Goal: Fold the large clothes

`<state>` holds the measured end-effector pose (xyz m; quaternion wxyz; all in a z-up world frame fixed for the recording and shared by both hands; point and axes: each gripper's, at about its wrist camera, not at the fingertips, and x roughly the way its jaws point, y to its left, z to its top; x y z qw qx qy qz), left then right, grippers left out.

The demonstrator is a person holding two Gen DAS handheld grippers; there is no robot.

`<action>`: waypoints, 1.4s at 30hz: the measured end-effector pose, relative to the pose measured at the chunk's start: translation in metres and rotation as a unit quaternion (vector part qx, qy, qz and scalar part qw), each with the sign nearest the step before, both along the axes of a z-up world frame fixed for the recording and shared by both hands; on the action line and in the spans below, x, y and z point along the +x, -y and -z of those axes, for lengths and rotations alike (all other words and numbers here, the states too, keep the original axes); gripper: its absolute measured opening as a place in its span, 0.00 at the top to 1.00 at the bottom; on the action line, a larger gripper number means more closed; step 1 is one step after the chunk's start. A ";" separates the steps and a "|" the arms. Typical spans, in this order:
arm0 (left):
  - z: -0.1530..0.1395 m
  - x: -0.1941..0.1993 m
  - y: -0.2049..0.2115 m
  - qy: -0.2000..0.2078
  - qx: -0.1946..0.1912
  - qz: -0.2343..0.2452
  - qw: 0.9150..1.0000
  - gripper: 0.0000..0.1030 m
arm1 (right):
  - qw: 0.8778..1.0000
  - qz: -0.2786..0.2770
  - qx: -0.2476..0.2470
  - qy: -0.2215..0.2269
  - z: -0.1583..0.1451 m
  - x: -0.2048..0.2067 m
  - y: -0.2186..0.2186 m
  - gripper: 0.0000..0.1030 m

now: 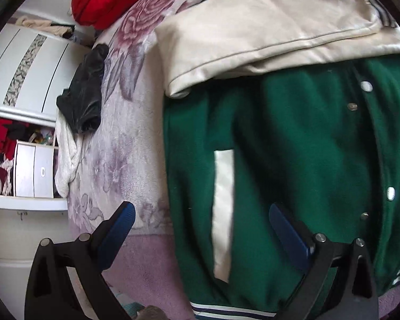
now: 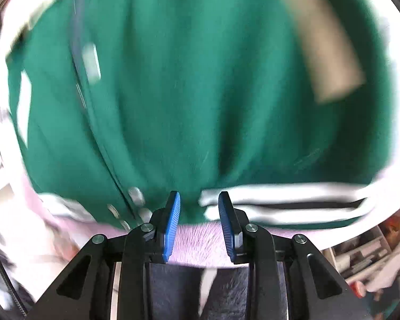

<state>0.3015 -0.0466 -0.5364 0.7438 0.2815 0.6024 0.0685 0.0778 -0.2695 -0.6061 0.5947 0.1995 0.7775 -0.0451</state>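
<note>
We are hovering the left gripper (image 1: 200, 213) wide-spread and the right gripper (image 2: 199, 200), narrowly parted and empty, over the green jacket (image 1: 293, 146), likely positioning for the hem fold.

Plush bedspread (image 1: 136, 138) printed with mauve roses, pale pink toward its near edge. Beyond its left edge, white wardrobe (image 1: 26, 72) with patterned door strip; open shelf (image 1: 26, 202) stuffed with red and dark clothes beside two white drawers (image 1: 33, 170). Soft daylight.
</note>
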 end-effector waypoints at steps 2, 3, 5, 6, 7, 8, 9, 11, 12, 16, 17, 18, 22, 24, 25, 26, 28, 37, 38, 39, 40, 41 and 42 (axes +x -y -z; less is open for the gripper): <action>-0.005 -0.001 0.010 0.006 -0.006 0.004 1.000 0.00 | 0.997 0.012 -0.057 0.055 -0.037 0.015 0.038 0.68; -0.007 -0.001 0.017 0.008 -0.014 0.002 1.000 0.00 | 0.993 0.015 -0.090 0.071 -0.047 0.021 0.059 0.66; -0.009 -0.001 0.031 0.012 -0.023 0.000 1.000 0.00 | 0.989 0.023 -0.126 0.074 -0.041 0.029 0.099 0.56; -0.009 0.000 0.037 0.013 -0.026 -0.001 1.000 0.00 | 0.990 0.024 -0.125 0.054 -0.023 0.030 0.117 0.56; -0.009 0.000 0.044 0.015 -0.028 -0.002 0.999 0.00 | 0.991 0.016 -0.127 0.025 -0.002 0.026 0.133 0.56; -0.009 -0.001 0.050 0.018 -0.028 -0.002 0.999 0.00 | 0.991 0.003 -0.136 0.005 0.011 0.018 0.152 0.56; -0.007 -0.002 0.057 0.019 -0.026 -0.003 0.999 0.00 | 0.990 -0.004 -0.141 -0.003 0.023 0.010 0.165 0.56; -0.004 -0.004 0.068 0.021 -0.018 -0.005 1.000 0.00 | 0.993 0.009 -0.119 0.007 0.027 -0.004 0.183 0.54; -0.004 -0.005 0.072 0.021 -0.015 -0.007 1.000 0.00 | 0.993 0.011 -0.114 0.001 0.021 -0.004 0.185 0.54; 0.004 -0.012 0.090 0.019 0.012 -0.025 0.999 0.00 | 0.993 0.028 -0.052 0.101 -0.045 0.046 0.205 0.54; 0.006 -0.014 0.095 0.020 0.021 -0.034 0.999 0.00 | 0.991 0.025 -0.042 0.123 -0.052 0.060 0.211 0.54; 0.007 -0.015 0.100 0.020 0.028 -0.041 0.999 0.00 | 0.989 0.022 -0.032 0.139 -0.054 0.077 0.219 0.54; 0.013 -0.020 0.124 0.026 0.070 -0.072 0.995 0.00 | 0.989 -0.008 -0.018 0.146 -0.008 0.156 0.240 0.54; 0.016 -0.023 0.137 0.028 0.085 -0.083 0.992 0.00 | 0.987 -0.097 -0.050 0.116 0.017 0.169 0.230 0.55; 0.017 -0.024 0.143 0.029 0.094 -0.085 0.992 0.00 | 0.985 -0.117 -0.049 0.117 0.015 0.170 0.228 0.55; 0.017 -0.025 0.150 0.031 0.105 -0.083 0.991 0.00 | 0.981 -0.144 -0.043 0.120 0.004 0.168 0.228 0.54; 0.014 -0.030 0.166 0.035 0.119 -0.075 0.989 0.00 | 0.970 -0.195 -0.029 0.140 -0.021 0.158 0.234 0.54; 0.023 -0.080 0.267 -0.025 0.051 -0.044 0.997 0.00 | 0.981 -0.184 0.041 0.050 -0.022 0.042 0.372 0.54; 0.029 -0.087 0.277 -0.041 0.038 -0.046 0.997 0.00 | 0.981 -0.185 0.040 0.035 -0.008 0.025 0.382 0.53; 0.034 -0.090 0.282 -0.052 0.030 -0.048 0.997 0.00 | 0.982 -0.185 0.038 0.020 0.004 0.013 0.387 0.54; 0.039 -0.094 0.286 -0.068 0.014 -0.058 0.996 0.00 | 0.983 -0.178 0.045 0.019 0.012 0.008 0.390 0.53; 0.043 -0.096 0.289 -0.079 0.001 -0.067 0.995 0.00 | 0.983 -0.174 0.046 0.024 0.015 0.004 0.397 0.51; 0.047 -0.098 0.291 -0.093 -0.017 -0.079 0.992 0.00 | 0.984 -0.172 0.049 0.028 0.019 0.004 0.398 0.43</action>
